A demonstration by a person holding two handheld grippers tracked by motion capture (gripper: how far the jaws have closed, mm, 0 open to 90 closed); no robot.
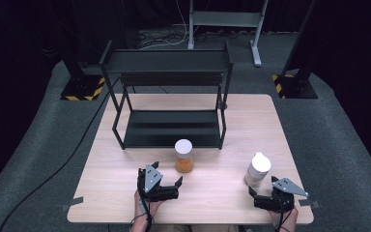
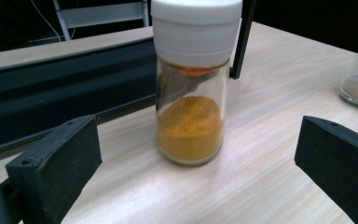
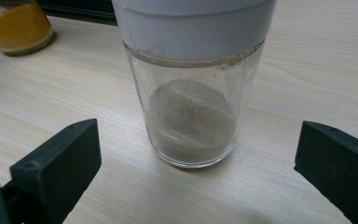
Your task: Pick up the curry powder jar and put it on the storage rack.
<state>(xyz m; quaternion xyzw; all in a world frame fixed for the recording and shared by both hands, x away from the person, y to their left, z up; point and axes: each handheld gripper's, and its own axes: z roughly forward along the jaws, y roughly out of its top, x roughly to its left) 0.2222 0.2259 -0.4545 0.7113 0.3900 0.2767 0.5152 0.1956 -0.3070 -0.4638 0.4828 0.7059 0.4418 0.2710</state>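
From the high view, a black shelf rack (image 1: 166,104) stands at the back of the counter (image 1: 125,193); just before it an orange spice jar (image 1: 184,156) stands upright, and a grey spice jar (image 1: 258,170) stands well apart toward the right. The left tongs (image 1: 165,178) and right tongs (image 1: 262,185) gape wide, holding nothing.

In the left gripper view, the orange spice jar (image 2: 192,84), white-capped glass, stands vertical ahead of the jaws, the rack behind it.

In the right gripper view, the grey spice jar (image 3: 193,79) stands upright, untouched between the wide jaws.
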